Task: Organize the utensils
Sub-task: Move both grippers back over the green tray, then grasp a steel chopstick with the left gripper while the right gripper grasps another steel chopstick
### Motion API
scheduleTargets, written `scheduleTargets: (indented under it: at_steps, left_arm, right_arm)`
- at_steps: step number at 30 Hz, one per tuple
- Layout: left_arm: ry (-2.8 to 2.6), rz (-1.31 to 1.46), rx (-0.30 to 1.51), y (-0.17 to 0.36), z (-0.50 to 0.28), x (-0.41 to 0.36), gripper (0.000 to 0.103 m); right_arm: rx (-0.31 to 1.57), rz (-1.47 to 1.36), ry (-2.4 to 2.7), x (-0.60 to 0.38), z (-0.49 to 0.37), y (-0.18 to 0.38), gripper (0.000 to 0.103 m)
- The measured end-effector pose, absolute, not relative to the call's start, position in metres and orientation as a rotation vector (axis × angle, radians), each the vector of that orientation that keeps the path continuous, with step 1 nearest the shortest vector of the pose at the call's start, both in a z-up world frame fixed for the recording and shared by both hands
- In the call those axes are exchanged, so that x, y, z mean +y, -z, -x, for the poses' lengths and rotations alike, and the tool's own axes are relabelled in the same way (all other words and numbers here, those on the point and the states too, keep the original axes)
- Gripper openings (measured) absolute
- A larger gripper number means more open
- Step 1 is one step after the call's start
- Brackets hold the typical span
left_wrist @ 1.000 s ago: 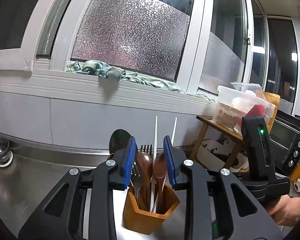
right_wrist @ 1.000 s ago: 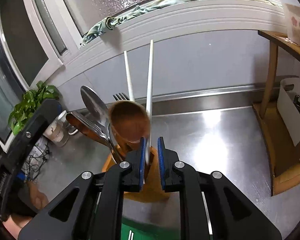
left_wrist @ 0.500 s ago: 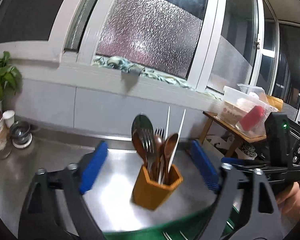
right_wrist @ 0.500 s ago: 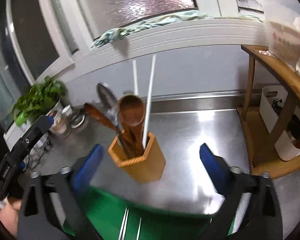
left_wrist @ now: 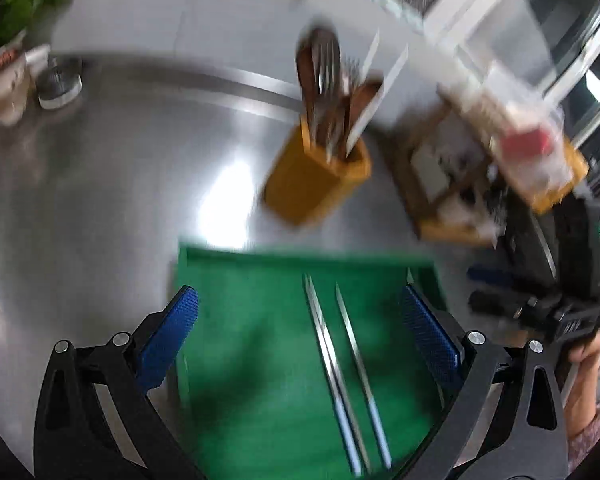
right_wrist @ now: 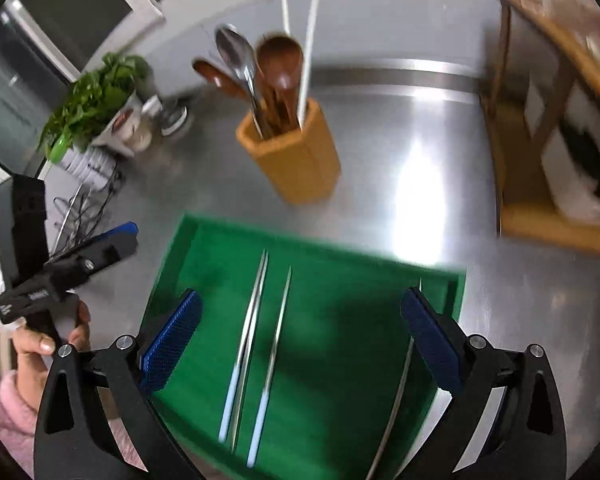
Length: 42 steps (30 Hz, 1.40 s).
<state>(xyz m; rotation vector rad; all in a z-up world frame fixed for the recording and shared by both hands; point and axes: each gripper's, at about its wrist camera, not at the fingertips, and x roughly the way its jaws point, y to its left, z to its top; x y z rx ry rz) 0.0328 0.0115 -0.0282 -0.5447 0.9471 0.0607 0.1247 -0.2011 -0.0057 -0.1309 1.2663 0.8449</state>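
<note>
Brushed steel counter [right_wrist: 420, 128], hexagonal wooden holder [right_wrist: 296, 152], flat green tray [right_wrist: 340, 320]; left tool [left_wrist: 298, 330] opening, right tool [right_wrist: 300, 332] closing, both empty.

A leafy potted plant [right_wrist: 96, 100] stands beside a wooden shelf-free steel counter [right_wrist: 400, 128].

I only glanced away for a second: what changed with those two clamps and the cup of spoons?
Both hand-held grippers, left and right, let go, pulled back from the orange wooden utensil holder and tilted down over the green tray. The holder kept its utensils.
</note>
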Motion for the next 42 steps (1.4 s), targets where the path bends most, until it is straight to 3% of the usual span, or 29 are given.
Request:
scheduleTargets:
  at_steps: [1,3,8,10,17,20,33,38,42]
  left_arm:
    - [-0.052,0.543,0.980,0.034,-0.033,0.006,0.095]
    - [-0.039,0.555,1.042,0.045,-0.032,-0.003,0.095]
    - [-0.029,0.623,1.155,0.066,-0.032,-0.016,0.074]
    - [-0.030,0.633,1.196,0.071,-0.033,-0.021,0.062]
    - [-0.058,0.605,1.276,0.079,-0.038,-0.039,0.055]
    - [-0.064,0.601,1.307,0.083,-0.039,-0.045,0.047]
    - [-0.079,0.559,1.389,0.096,-0.045,-0.060,0.036]
    - [-0.112,0.477,1.432,0.102,-0.051,-0.073,0.029]
    - [-0.130,0.456,1.433,0.102,-0.054,-0.080,0.030]
  right_arm:
    - [1.322,0.139,-0.825,-0.206,-0.124,0.013,0.087]
    - [1.420,0.152,-0.774,-0.215,-0.124,0.028,0.062]
    - [1.504,0.220,-0.659,-0.230,-0.119,0.054,0.027]
    - [1.519,0.251,-0.608,-0.233,-0.117,0.062,0.025]
    - [1.523,0.405,-0.479,-0.228,-0.106,0.074,0.022]
    - [1.550,0.424,-0.469,-0.224,-0.101,0.082,0.022]
    - [1.595,0.420,-0.489,-0.211,-0.089,0.089,0.021]
    - [1.666,0.370,-0.515,-0.220,-0.090,0.100,0.014]
    - [1.651,0.347,-0.510,-0.226,-0.094,0.094,0.015]
